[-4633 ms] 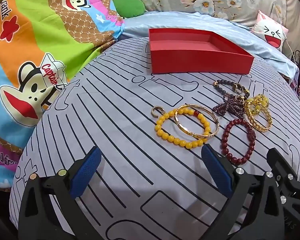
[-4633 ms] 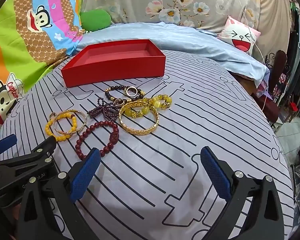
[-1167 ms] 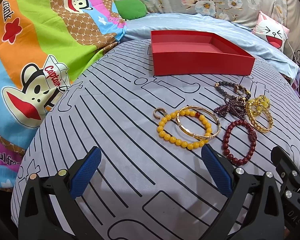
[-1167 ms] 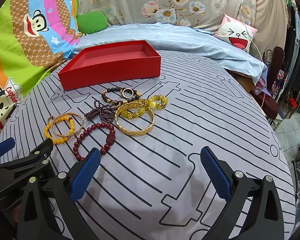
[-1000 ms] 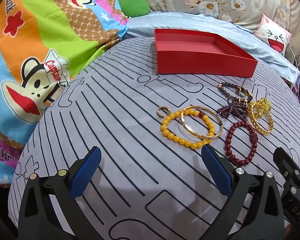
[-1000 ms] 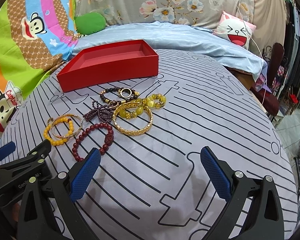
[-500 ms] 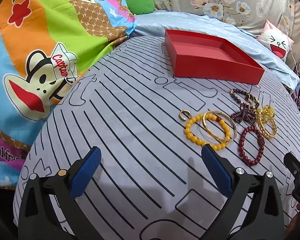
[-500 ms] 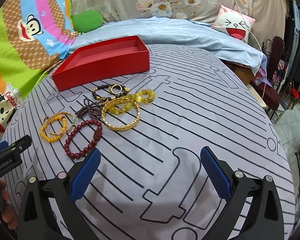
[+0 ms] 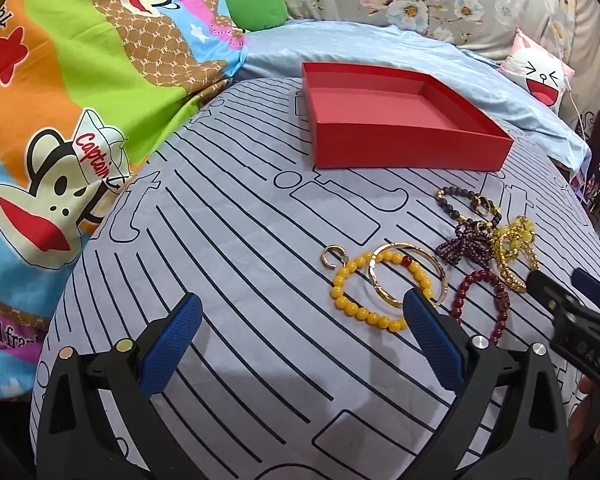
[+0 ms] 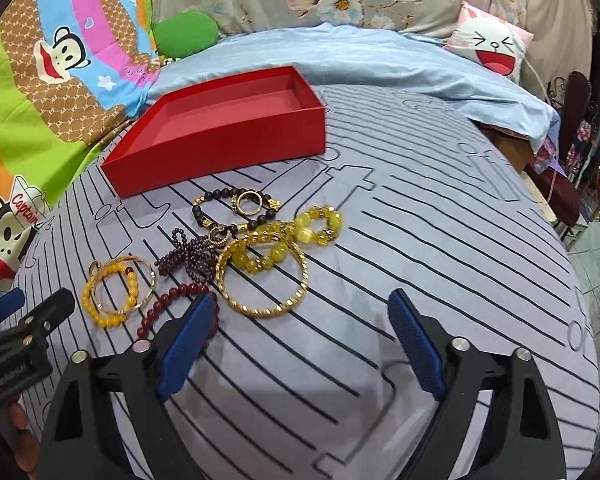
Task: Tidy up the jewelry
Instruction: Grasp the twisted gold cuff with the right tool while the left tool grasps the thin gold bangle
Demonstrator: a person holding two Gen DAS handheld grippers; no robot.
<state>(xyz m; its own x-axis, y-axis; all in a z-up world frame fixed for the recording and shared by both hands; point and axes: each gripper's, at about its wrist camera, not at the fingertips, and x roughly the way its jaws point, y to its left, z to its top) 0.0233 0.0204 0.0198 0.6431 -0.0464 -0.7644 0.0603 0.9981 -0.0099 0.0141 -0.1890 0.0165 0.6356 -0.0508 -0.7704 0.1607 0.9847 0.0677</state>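
The tabletop (image 9: 228, 240) is covered by a striped grey cloth. A red box (image 9: 404, 148) is seen at twelve o'clock, bracelets (image 10: 260, 268) clustered at centre.

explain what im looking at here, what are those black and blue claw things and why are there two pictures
No robot here: a person holds a hand-held gripper in each hand, and each carries a wide-angle camera looking out along its two blue-padded fingers. One picture is from the left gripper, the other from the right gripper, so both show the same scene from two spots. Both are open and hold nothing.

On the striped grey cloth sits an empty red box. Nearer lies loose jewelry: a yellow bead bracelet overlapping a thin gold bangle, a dark red bead bracelet, a wide gold bangle, and a tangle of dark and yellow beads. Nothing is in the box yet.
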